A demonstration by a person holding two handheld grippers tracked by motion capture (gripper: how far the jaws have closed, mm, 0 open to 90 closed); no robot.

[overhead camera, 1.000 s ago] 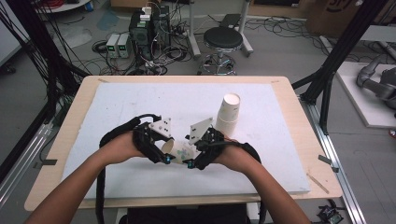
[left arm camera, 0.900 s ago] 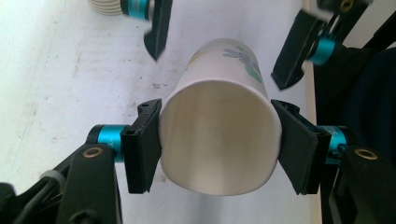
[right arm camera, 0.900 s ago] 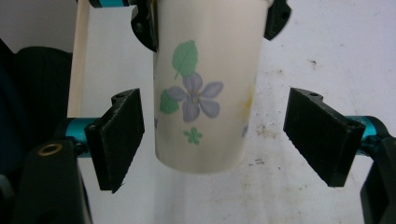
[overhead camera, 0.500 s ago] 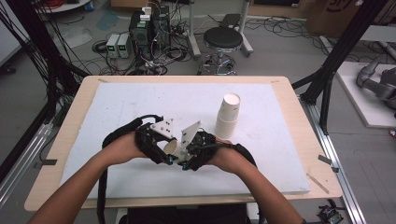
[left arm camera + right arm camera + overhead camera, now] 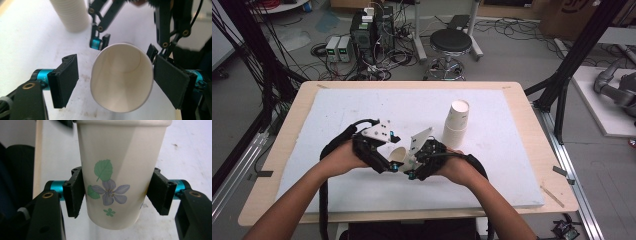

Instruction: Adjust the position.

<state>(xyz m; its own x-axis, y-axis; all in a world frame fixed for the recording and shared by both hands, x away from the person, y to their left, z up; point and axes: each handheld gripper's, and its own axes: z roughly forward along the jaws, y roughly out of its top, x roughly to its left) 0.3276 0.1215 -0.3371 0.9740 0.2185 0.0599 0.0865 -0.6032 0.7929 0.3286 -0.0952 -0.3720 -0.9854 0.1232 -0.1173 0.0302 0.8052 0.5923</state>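
Left gripper jaws newly spread off the paper cup; right gripper now pinching it — handed over.

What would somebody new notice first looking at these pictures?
Probably the paper cup with a purple flower print, clamped between the right gripper jaws over the white table mat. The left gripper has just been opening, its pads standing off the cup's open mouth. Behind, a stack of white cups stands upright.
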